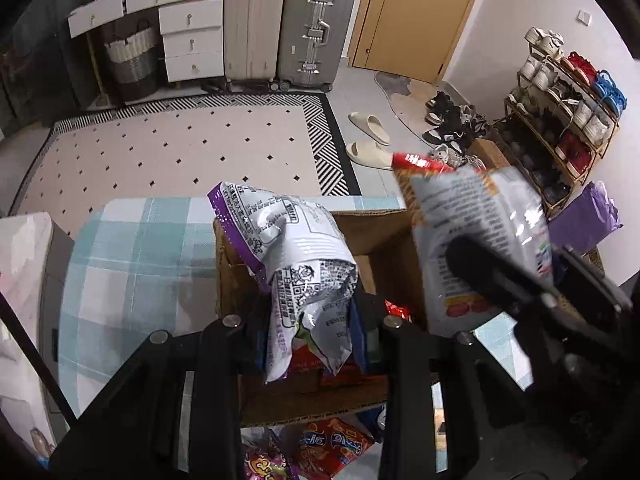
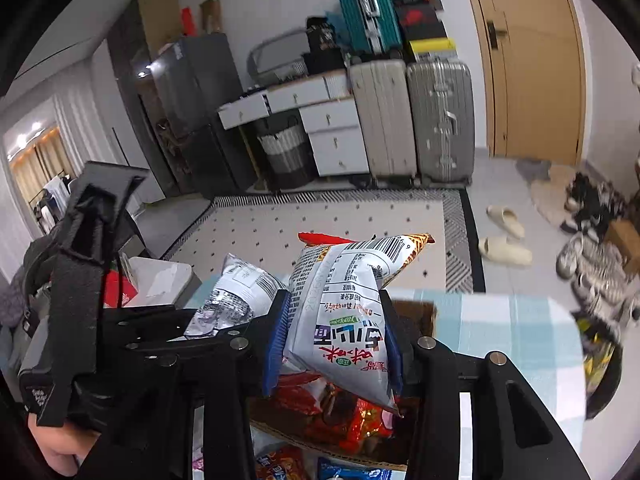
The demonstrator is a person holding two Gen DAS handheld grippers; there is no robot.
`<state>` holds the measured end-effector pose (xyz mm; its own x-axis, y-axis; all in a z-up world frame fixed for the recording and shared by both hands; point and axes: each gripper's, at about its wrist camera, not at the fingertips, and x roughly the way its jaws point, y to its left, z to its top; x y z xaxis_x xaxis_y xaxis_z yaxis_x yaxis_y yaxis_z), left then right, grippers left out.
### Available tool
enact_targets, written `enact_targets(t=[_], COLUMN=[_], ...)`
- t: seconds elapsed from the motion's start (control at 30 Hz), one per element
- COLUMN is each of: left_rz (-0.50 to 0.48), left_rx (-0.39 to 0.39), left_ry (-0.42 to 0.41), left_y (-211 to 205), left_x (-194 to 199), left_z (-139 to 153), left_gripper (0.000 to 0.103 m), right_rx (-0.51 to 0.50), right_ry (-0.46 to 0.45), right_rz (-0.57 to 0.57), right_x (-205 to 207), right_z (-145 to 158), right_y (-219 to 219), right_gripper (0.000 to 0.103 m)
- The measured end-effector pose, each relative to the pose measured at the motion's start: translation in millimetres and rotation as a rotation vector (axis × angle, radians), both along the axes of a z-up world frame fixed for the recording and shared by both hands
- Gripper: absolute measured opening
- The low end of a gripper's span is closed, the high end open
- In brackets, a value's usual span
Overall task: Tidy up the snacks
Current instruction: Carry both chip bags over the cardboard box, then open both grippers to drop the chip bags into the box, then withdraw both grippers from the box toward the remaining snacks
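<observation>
My left gripper (image 1: 316, 328) is shut on a silver snack bag with a purple edge (image 1: 296, 248) and holds it over an open cardboard box (image 1: 384, 232). My right gripper (image 2: 336, 340) is shut on a silver snack bag with an orange and red top (image 2: 348, 304), also above the box (image 2: 416, 312). The right gripper and its bag show in the left wrist view (image 1: 476, 232), blurred. The left gripper's bag shows in the right wrist view (image 2: 236, 292). Red snack packs (image 2: 340, 408) lie inside the box.
The box stands on a table with a blue checked cloth (image 1: 132, 248). More snack packs (image 1: 328, 448) lie on the table in front of the box. A purple bag (image 1: 584, 216) is at the right. A rug, suitcases and a shoe rack lie beyond.
</observation>
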<state>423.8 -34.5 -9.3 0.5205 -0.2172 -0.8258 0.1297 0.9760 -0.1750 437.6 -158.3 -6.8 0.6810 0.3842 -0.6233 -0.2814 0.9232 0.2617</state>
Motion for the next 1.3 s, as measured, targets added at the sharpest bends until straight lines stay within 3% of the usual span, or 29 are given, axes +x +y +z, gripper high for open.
enact_targets(t=[0.33,0.5,0.6,0.67,1.03,1.2,1.3], left_rz=[-0.015,-0.008,0.003,0.014,-0.015,-0.008,0.0], left_rx=[-0.002,0.003,-0.004,-0.006,0.047,0.042,0.062], left_ry=[0.055,0.064,0.06,0.062,-0.048,-0.109,-0.179], left_y=[-4.6,-7.2,-2.6,2.3,7.5,11.9,15.5], left_x=[28.3,31.2,31.8,31.2,-21.8,-55.6,-80.7], left_z=[-48.0,-52.4,-50.4,-47.6,-2.6,26.5,48.2], left_gripper=[0.03,0.03,0.038,0.05,0.052,0.053,0.066], right_rx=[0.002,0.01,0.023,0.015,0.02,0.028,0.035], right_ry=[0.113,0.118,0.109,0.089,0.023,-0.029,-0.07], right_rz=[0.003,-0.014,-0.02,-0.016,-0.014,-0.024,-0.025], right_x=[12.2,13.2,10.8,4.7,-30.4,-60.6,-82.5], right_z=[-46.1,-54.7,-54.9,-50.8,-12.0,16.7,36.2], right_y=[-4.9,-11.2,-14.1,-13.7,-15.9,-20.0,-24.7], right_gripper=[0.042,0.045,0.048,0.05,0.051,0.068,0.069])
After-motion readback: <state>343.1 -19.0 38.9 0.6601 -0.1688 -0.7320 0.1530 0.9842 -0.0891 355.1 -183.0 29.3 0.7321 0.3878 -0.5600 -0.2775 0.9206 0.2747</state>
